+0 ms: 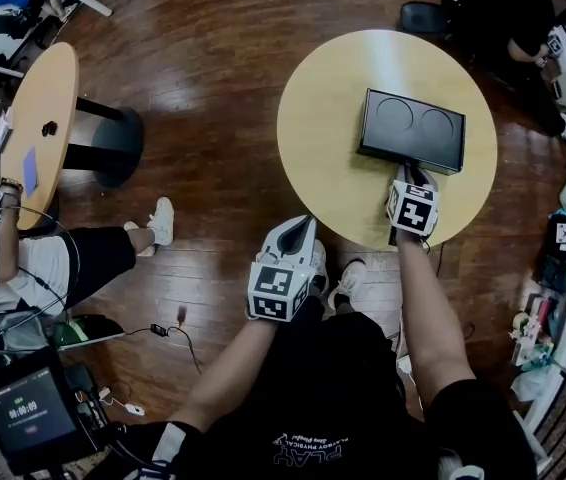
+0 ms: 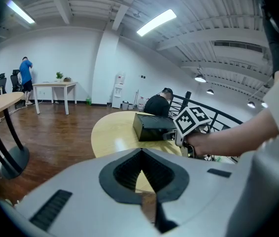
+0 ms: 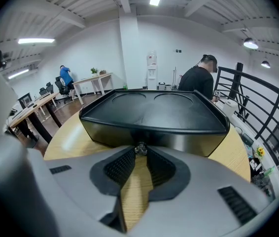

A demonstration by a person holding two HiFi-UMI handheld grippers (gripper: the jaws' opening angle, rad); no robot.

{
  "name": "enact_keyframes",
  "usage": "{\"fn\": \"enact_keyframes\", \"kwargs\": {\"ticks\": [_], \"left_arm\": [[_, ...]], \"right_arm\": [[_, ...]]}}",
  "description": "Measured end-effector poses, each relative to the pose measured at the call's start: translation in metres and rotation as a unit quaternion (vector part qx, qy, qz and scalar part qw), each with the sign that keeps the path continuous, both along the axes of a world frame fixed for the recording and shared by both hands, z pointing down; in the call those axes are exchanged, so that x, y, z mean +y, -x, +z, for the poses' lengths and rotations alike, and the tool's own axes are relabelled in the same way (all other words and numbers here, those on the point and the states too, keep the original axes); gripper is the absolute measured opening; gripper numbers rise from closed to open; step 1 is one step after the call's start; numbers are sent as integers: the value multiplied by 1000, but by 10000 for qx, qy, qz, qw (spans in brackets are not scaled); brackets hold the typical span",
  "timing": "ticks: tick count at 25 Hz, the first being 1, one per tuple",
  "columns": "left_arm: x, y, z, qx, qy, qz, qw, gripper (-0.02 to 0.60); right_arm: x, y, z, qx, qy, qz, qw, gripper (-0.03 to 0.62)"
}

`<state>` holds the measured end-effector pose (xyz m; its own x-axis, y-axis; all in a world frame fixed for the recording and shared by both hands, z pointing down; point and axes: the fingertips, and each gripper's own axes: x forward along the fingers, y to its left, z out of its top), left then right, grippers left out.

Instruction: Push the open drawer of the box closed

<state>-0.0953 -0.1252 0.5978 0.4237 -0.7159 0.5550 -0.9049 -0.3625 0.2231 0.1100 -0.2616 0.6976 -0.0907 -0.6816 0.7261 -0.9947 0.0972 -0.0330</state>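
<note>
A flat black box (image 1: 411, 128) with two round dents in its lid lies on the round wooden table (image 1: 323, 138). In the right gripper view the box (image 3: 154, 112) fills the middle, and its drawer front looks flush with the body. My right gripper (image 1: 410, 171) is at the box's near side. Its jaws (image 3: 140, 150) are closed around the small metal drawer knob (image 3: 140, 148). My left gripper (image 1: 301, 228) hangs off the table's near left edge, over the floor, shut and empty (image 2: 142, 151). From there the box (image 2: 152, 126) shows ahead.
A second wooden table (image 1: 38, 118) stands at the left with a seated person (image 1: 53, 258) beside it. Another person (image 1: 508, 13) sits behind the round table. A metal railing (image 3: 258, 102) and clutter run along the right. A screen device (image 1: 28, 413) is at bottom left.
</note>
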Motion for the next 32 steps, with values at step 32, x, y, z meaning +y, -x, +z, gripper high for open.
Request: {"fn": "enact_keyframes", "kwargs": {"ticks": [32], "left_arm": [[18, -23, -36, 131, -311, 315, 9989, -5]], "right_arm": [[83, 12, -96, 274, -1015, -254, 9941, 31]]}}
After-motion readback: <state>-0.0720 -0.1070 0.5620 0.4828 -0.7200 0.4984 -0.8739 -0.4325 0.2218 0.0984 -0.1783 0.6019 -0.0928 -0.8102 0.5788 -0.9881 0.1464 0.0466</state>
